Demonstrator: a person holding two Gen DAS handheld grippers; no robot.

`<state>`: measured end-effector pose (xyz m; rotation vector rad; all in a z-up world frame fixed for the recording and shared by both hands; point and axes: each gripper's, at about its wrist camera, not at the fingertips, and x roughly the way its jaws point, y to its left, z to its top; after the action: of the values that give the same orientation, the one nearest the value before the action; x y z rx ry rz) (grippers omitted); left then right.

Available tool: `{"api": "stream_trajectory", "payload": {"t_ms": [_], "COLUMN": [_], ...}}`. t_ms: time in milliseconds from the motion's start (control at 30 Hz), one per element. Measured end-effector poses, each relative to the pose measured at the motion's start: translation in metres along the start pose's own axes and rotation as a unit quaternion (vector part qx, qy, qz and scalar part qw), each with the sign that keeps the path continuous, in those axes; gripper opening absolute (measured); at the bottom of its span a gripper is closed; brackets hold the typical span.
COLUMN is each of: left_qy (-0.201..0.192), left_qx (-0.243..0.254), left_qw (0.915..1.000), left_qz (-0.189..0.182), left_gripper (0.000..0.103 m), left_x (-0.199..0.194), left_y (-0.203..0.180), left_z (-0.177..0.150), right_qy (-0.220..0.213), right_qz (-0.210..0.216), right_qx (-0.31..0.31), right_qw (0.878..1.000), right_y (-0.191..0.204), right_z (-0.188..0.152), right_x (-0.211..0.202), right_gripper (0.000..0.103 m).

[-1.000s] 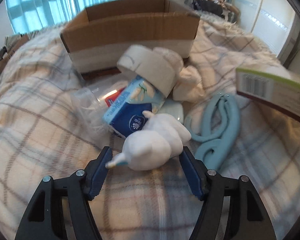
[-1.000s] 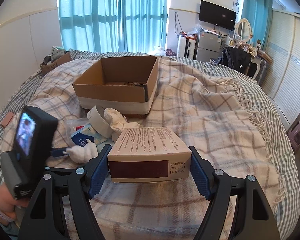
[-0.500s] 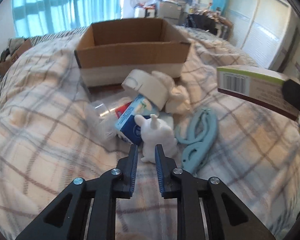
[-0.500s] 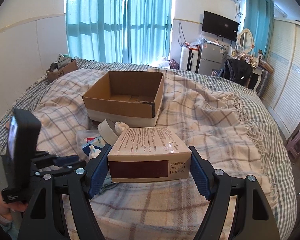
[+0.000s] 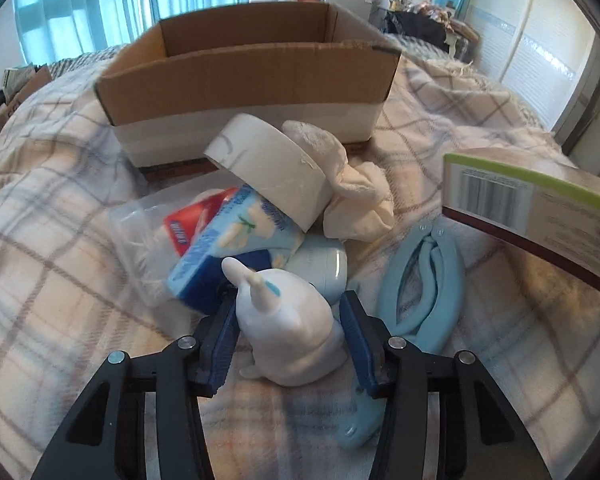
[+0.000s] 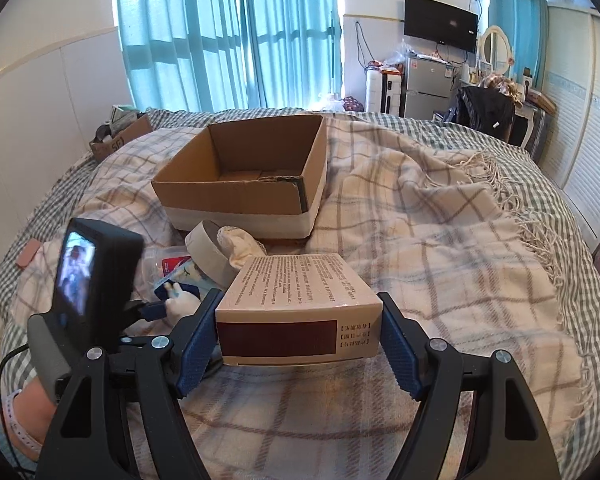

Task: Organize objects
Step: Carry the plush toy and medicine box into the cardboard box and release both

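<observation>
An open cardboard box [image 5: 244, 80] stands on the plaid blanket; it also shows in the right wrist view [image 6: 240, 184]. In front of it lies a pile: a white tape roll [image 5: 268, 172], cream socks [image 5: 352, 196], a blue tissue pack [image 5: 236, 244], a clear plastic bag [image 5: 148, 236] and a light blue clip [image 5: 424, 284]. My left gripper [image 5: 288, 320] stands around a white rabbit figurine [image 5: 292, 340], its blue pads touching both sides. My right gripper [image 6: 300, 328] is shut on a beige carton [image 6: 300, 304], held above the blanket to the right of the pile.
The blanket [image 6: 440, 248] covers a bed with a checked sheet. A small cardboard box [image 6: 120, 136] sits at the bed's far left. A fridge [image 6: 424, 80], chair and wardrobe stand beyond the bed on the right.
My left gripper, shut and pulled back half a second ago, has opened, moved forward and come around the rabbit figurine. The right gripper holds the carton, roughly in place.
</observation>
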<state>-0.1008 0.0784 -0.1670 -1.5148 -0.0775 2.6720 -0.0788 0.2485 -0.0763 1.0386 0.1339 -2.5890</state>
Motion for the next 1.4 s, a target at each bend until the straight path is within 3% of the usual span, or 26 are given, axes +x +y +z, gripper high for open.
{"api": "stream_trajectory", "payload": {"t_ms": [33,267,400,600,833,933,1100,1267,1333,1367,1400], "left_qy": [-0.007,-0.081,-0.123,-0.149,-0.153,-0.135,-0.109,-0.101,-0.101,-0.100,-0.101], "left_qx": [0.001,-0.001,-0.011,-0.003,0.004,-0.001,0.005,0.025,0.030,0.034,0.036], "left_qw": [1.0000,0.9964,0.9920,0.9887,0.9881,0.9908,0.9940,0.9943,0.9941,0.9941,0.9940], "left_qz": [-0.003,-0.025,-0.028,-0.006,0.014,0.014,-0.006,-0.024,-0.026,-0.023,-0.019], "left_gripper": [0.042,0.042,0.042,0.042,0.042,0.042,0.042,0.043,0.049,0.063,0.071], "left_x": [-0.008,-0.078,-0.107,-0.117,-0.081,-0.048,0.013,0.035,0.035,0.032,0.029], "left_y": [0.002,0.016,0.033,0.054,0.070,0.081,0.090,0.090,0.090,0.089,0.087], "left_z": [-0.002,0.012,0.052,0.124,0.206,0.219,0.218,0.211,0.210,0.208,0.207], "right_qy": [-0.002,-0.046,-0.074,-0.098,-0.088,-0.075,-0.046,-0.037,-0.051,-0.057,-0.061], "right_qz": [-0.001,0.010,0.019,0.031,0.023,0.025,0.027,0.040,0.045,0.049,0.053], "right_qx": [-0.001,-0.015,-0.025,-0.039,-0.059,-0.057,-0.043,-0.043,-0.032,-0.021,-0.011], "right_qw": [1.000,0.999,0.997,0.994,0.994,0.995,0.998,0.998,0.997,0.997,0.997], "right_y": [0.001,0.011,0.018,0.028,0.038,0.037,0.030,0.021,0.017,0.014,0.011], "right_z": [0.001,0.025,0.057,0.123,0.197,0.216,0.212,0.201,0.201,0.203,0.203], "right_x": [-0.001,-0.020,-0.030,-0.017,0.048,0.088,0.152,0.187,0.186,0.184,0.180], "right_gripper": [0.074,0.074,0.074,0.074,0.074,0.074,0.074,0.075,0.082,0.090,0.091]}}
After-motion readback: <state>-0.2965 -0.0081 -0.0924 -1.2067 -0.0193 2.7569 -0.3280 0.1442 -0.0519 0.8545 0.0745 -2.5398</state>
